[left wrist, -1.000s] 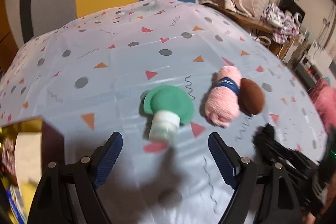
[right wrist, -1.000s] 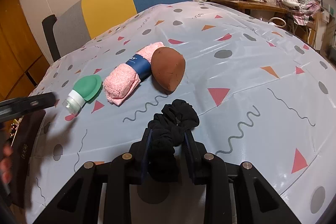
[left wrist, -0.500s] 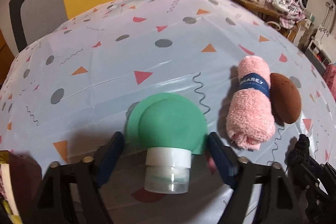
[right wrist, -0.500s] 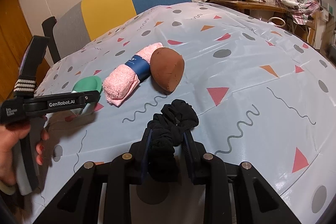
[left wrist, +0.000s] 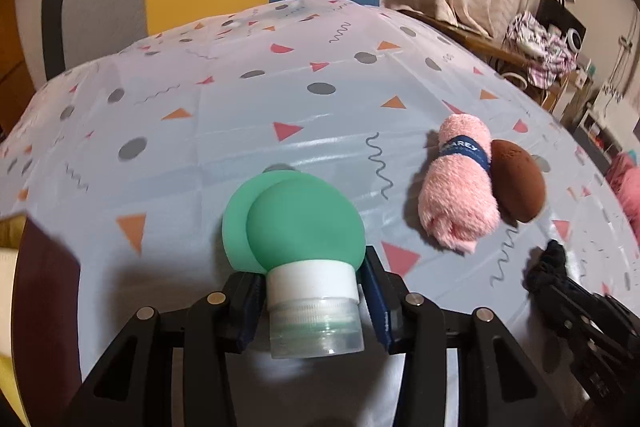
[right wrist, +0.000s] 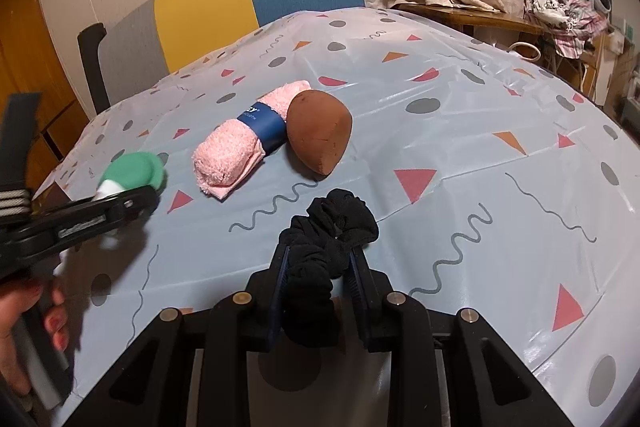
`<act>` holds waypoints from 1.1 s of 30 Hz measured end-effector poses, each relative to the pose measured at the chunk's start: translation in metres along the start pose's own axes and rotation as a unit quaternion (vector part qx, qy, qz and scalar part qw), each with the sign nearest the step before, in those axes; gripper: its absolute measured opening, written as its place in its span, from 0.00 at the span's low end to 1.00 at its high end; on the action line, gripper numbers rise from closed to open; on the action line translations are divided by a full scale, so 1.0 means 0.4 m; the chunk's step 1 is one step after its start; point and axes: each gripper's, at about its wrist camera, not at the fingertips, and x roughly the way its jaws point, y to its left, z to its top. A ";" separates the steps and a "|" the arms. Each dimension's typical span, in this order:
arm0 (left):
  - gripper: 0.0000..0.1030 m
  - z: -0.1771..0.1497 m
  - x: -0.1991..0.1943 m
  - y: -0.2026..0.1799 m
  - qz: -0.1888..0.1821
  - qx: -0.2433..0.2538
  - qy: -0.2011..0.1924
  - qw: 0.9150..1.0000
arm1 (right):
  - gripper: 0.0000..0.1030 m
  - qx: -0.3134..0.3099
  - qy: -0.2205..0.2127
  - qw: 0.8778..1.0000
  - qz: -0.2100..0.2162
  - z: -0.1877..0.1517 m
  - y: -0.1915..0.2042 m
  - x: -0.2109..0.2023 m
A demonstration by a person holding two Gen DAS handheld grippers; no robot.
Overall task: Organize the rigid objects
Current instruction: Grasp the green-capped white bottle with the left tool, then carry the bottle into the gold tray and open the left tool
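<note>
At the lower left of the left wrist view sits a dark box [left wrist: 44, 291] — likely where things go. My left gripper [left wrist: 310, 297], wide open a second ago, has now clenched on the green bottle [left wrist: 304, 231] at its white cap, lower centre of that frame, so the bottle is ready to lift off the desk [left wrist: 240, 131]. Right of it lie the pink towel [left wrist: 460, 187] and brown sponge [left wrist: 518, 181], touching. In the right wrist view, lower centre, my right gripper [right wrist: 320, 277] still grasps the black scrunchie [right wrist: 328, 239] — unchanged.
</note>
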 end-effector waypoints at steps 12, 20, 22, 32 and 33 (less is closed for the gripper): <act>0.43 -0.143 -0.179 0.035 -0.062 -0.069 -0.011 0.996 | 0.27 -0.019 0.001 1.000 -0.023 -0.001 0.016 0.005; 0.44 -0.195 -0.313 0.116 -0.085 -0.105 -0.025 0.991 | 0.27 -0.039 0.003 0.998 -0.045 -0.002 0.035 0.008; 0.44 -0.198 -0.339 0.158 -0.085 -0.124 -0.032 0.988 | 0.27 -0.044 0.004 0.998 -0.050 -0.002 0.039 0.008; 0.44 -0.217 -0.415 0.402 -0.037 -0.211 -0.065 0.975 | 0.23 -0.068 0.000 0.995 -0.075 -0.007 0.065 0.004; 0.44 -0.210 -0.422 0.430 -0.029 -0.218 -0.072 0.973 | 0.22 -0.070 -0.005 0.995 -0.077 -0.007 0.067 0.000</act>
